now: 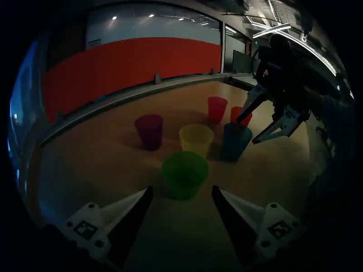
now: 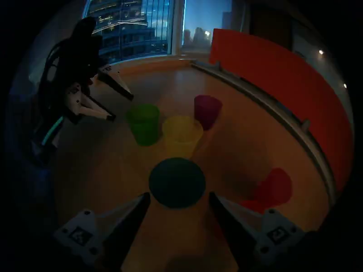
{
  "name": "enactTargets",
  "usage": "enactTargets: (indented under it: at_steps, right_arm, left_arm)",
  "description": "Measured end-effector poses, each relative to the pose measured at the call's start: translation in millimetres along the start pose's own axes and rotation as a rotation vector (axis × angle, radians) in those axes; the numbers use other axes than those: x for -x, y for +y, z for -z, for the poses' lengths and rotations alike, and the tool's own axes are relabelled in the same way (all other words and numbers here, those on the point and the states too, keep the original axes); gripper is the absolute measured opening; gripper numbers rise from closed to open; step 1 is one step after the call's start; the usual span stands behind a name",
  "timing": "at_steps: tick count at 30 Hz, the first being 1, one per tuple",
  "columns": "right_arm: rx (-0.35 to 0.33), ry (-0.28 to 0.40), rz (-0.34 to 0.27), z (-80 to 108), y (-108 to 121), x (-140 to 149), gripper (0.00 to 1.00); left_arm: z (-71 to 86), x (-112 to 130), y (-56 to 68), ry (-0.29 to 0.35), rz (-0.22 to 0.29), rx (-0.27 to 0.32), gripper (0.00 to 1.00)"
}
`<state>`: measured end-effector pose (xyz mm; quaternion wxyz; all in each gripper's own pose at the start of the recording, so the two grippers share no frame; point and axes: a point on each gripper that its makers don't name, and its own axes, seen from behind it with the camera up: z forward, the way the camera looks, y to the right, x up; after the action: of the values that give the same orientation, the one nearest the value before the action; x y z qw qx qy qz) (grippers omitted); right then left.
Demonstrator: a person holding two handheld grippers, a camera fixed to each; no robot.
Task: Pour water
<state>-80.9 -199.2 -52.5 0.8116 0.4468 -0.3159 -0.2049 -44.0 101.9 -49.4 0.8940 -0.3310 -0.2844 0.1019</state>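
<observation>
Left gripper (image 1: 181, 188): spread wide, pinching nothing; upright green cup (image 1: 185, 172) straight ahead, near tips. Right gripper (image 2: 178, 195): spread wide, pinching nothing; upright teal cup (image 2: 177, 180) straight ahead, almost between 2 tips.

Dim high-rise office at dusk, tall windows (image 2: 131, 27) at eleven o'clock in the right gripper view faced lit towers, red divider panel (image 1: 136, 68) edged the long wooden counter (image 1: 86, 163), ceiling strip lights (image 1: 272, 31) at one o'clock in the left gripper view.

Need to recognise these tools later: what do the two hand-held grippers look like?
The left hand-held gripper and right hand-held gripper match: two pointed wedge fingers, pale outside, dark inside, each base bearing a square black-and-white marker and small bolts.
</observation>
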Motion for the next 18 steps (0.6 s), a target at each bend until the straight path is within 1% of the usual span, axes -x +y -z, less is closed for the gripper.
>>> enactTargets:
  at_steps: [8,12,18]
  right_arm:
    - [0.036,0.049,0.002,30.6,-0.7,-1.0,0.99]
    - [0.063,0.090,-0.007,45.2,1.3,-4.2,0.99]
    - [0.107,0.170,-0.031,69.8,5.6,-10.1,0.99]
  left_arm:
    - [15.1,-9.8,2.9,0.042,0.017,-0.019,0.96]
    - [20.2,-17.4,2.2,0.073,0.032,-0.040,0.96]
    - [30.9,-27.5,-2.9,0.137,0.057,-0.083,0.96]
